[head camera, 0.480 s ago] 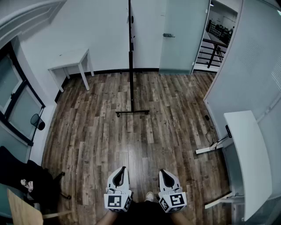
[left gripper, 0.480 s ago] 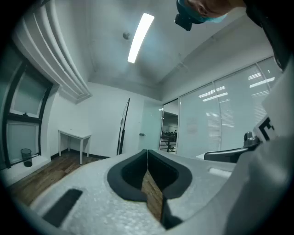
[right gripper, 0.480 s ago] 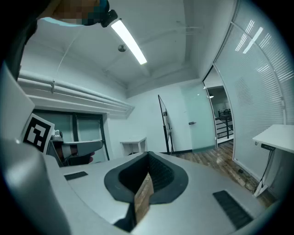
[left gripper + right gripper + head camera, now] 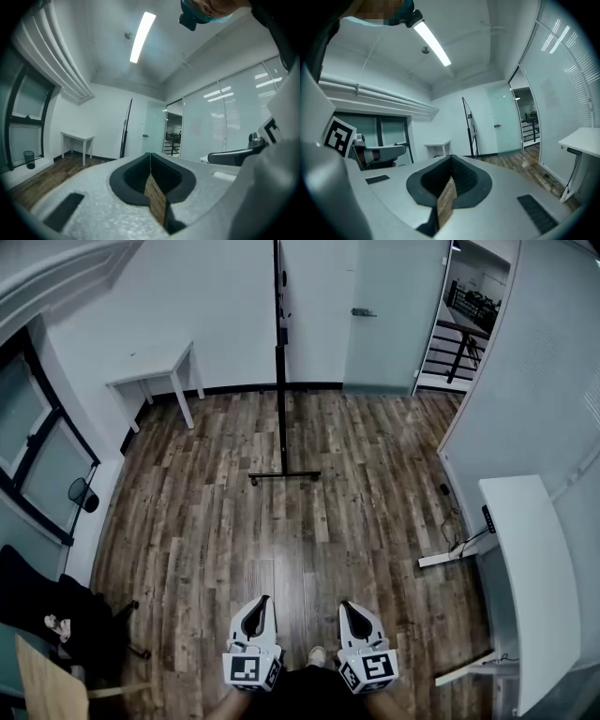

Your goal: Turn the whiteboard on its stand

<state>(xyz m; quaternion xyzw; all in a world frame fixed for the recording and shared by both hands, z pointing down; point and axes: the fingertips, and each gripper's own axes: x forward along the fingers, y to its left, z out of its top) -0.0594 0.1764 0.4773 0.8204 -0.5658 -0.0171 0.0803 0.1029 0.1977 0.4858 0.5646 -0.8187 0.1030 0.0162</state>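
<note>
The whiteboard (image 4: 279,343) stands edge-on on its black wheeled stand (image 4: 284,474) near the far wall, a thin dark upright line. Both grippers are held low, close to the person's body and far from the board. My left gripper (image 4: 261,601) is shut with nothing between its jaws. My right gripper (image 4: 345,606) is shut and empty too. In the left gripper view the jaws (image 4: 150,153) meet, with the whiteboard (image 4: 125,129) far ahead. The right gripper view shows its closed jaws (image 4: 451,157) and the whiteboard (image 4: 469,126) beside the door.
A small white table (image 4: 155,371) stands at the far left wall. A long white desk (image 4: 525,568) runs along the right, with a cable (image 4: 450,521) on the floor by it. A glass door (image 4: 384,315) is at the back. A black chair (image 4: 56,615) sits at the lower left.
The room has slid a few pixels down in the head view. Both grippers keep their place and stay shut.
</note>
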